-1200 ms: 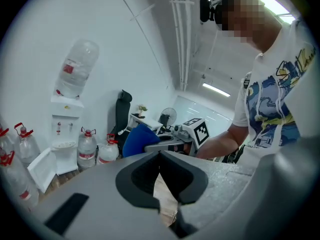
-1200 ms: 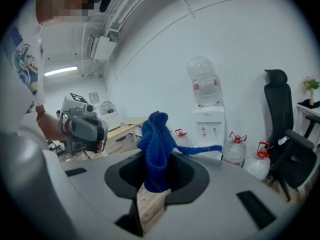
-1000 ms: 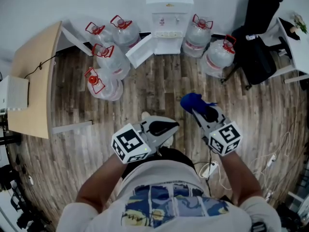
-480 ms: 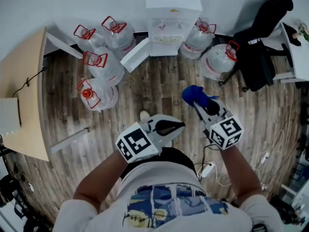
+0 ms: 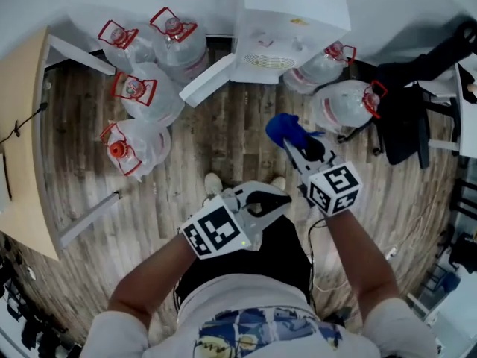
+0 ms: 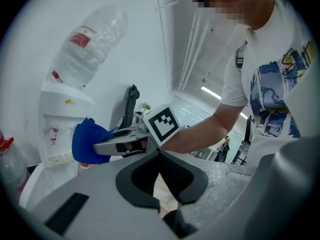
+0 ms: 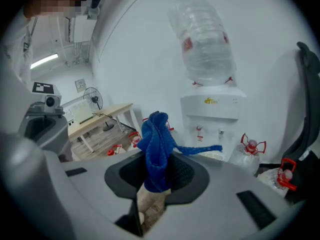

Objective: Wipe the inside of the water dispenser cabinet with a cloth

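Blue cloth (image 7: 156, 149) between right gripper (image 5: 292, 142) fingers, near water dispenser (image 7: 212, 109)

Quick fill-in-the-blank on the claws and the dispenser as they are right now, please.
The right claw is shut on a ___ cloth.
The left claw is shut and holds ___.
The cabinet door of the water dispenser stands ___.
Missing words: blue; nothing; open.
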{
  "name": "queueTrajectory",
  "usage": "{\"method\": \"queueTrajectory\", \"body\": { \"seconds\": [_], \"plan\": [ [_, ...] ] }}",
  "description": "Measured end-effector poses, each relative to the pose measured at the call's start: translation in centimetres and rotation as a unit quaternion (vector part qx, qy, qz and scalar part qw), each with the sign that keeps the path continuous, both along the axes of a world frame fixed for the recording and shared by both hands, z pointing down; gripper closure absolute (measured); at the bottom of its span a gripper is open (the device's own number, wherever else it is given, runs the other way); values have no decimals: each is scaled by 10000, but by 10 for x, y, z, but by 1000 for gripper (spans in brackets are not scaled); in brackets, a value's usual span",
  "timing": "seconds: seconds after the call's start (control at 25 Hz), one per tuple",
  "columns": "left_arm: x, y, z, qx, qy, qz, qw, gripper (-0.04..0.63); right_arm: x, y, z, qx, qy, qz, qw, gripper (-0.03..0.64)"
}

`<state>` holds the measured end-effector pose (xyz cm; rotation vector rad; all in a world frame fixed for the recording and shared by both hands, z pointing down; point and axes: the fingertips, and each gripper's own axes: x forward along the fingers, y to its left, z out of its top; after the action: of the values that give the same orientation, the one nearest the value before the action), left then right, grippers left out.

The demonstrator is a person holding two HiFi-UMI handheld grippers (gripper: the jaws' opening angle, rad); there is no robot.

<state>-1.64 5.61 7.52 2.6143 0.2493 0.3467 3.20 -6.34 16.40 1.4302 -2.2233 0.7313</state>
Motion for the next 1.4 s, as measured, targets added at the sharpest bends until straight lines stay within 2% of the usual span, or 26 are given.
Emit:
{"method": "queueTrajectory", "body": {
  "seconds": [0.2, 0.56, 0.72, 1.0, 1.16, 1.4],
  "plan": [
    [42, -37, 54, -146, 11, -390, 9991, 592, 19, -46, 79, -174, -35, -496, 9986, 529],
    [129, -82, 173, -173, 140, -1136, 9933, 592, 52, -114, 240, -80, 22, -1199, 9928, 529],
    [154, -89, 229, -161, 312, -1265, 9914, 592, 63, -129, 322, -69, 90, -1211, 9926, 529],
    [168, -112, 321, 119, 390, -1232, 9915, 592, 83, -174, 444, 258, 294, -1011, 9941, 529],
    [165, -116, 362, 297, 388, -1088, 9929, 592, 95, -211, 498, 559, 472, -829, 9939, 529],
    [150, -130, 413, 566, 471, -974, 9925, 592, 114, -265, 550, 893, 391, -279, 9948, 529]
  ]
}}
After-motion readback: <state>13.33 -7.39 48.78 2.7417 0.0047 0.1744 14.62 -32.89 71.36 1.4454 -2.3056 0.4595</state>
